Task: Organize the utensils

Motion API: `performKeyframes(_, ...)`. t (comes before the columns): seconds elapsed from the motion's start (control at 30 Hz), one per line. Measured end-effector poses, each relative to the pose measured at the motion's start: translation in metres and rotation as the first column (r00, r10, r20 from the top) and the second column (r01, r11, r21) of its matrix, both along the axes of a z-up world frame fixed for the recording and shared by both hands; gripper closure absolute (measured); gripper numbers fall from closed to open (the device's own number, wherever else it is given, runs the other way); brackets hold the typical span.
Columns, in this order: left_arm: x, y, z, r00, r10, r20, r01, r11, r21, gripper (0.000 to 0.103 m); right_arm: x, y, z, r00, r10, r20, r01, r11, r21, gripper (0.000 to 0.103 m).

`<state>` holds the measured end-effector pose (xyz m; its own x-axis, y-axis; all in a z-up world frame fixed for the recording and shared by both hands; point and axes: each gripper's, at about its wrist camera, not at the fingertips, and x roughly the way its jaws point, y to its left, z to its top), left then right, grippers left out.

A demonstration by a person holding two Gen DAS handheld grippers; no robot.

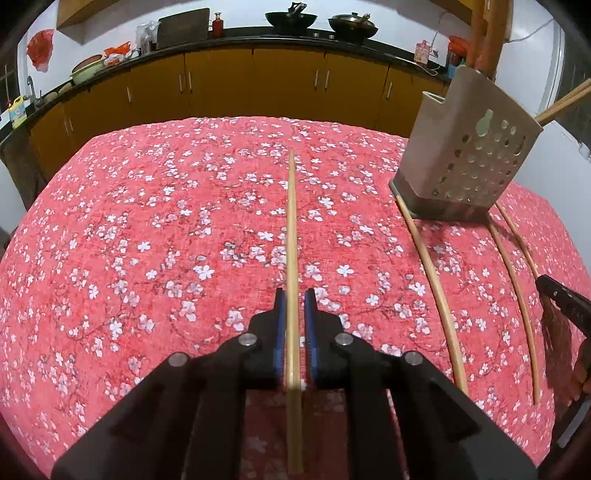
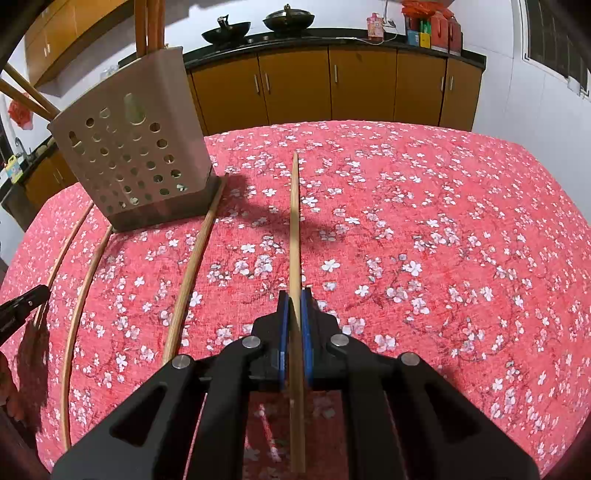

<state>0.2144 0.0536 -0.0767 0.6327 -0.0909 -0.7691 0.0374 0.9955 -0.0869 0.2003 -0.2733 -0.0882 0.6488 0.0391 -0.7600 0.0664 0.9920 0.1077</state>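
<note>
Chopsticks are what both views center on, one running lengthwise through each gripper. In the left wrist view, a pale chopstick (image 1: pixel 291 258) lies between the blue pads of the left gripper (image 1: pixel 294 295); small gaps show on either side of it at the tips, so I cannot tell whether the jaws are clamped on it. In the right wrist view, the right gripper (image 2: pixel 294 297) is closed on another chopstick (image 2: pixel 294 236), its blue pads pressed against the wood, and the stick points forward over the table.

Three more chopsticks lie loose on the cloth between the two tools: one (image 2: pixel 194 266) whose far end touches the base of the holder, a second (image 2: pixel 79 295) curving beside it, and a third (image 2: pixel 61 254) further out, near the tip of the other gripper at the frame edge.

The perforated beige utensil holder (image 2: pixel 140 155) stands upright on the table with wooden handles and chopstick ends sticking out of its top.

Everything rests on a red tablecloth (image 2: pixel 443 240) printed with white blossoms. Behind it runs a dark counter with yellow-brown cabinets (image 2: pixel 362 85) and two black woks (image 2: pixel 258 24)
</note>
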Motion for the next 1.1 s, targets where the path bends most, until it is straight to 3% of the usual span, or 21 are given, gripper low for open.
performKeyframes(0.1, 0.001, 0.000, 0.000, 1.000, -0.001, -0.001, 0.001, 1.000, 0.002, 0.090, 0.003, 0.002, 0.000, 1.000, 0.000, -0.001, 0.000, 1.000, -0.013, 0.095)
performKeyframes(0.27, 0.005, -0.012, -0.002, 1.000, -0.030, -0.001, 0.030, 0.999, 0.011, 0.079, 0.002, 0.005, 0.000, 1.000, 0.001, -0.002, -0.001, 1.000, -0.022, 0.094)
performKeyframes(1.1, 0.004, -0.011, -0.001, 1.000, -0.030, -0.002, 0.030, 0.999, 0.013, 0.079, 0.002, 0.003, 0.000, 1.000, 0.003, -0.001, -0.003, 1.000, -0.024, 0.094)
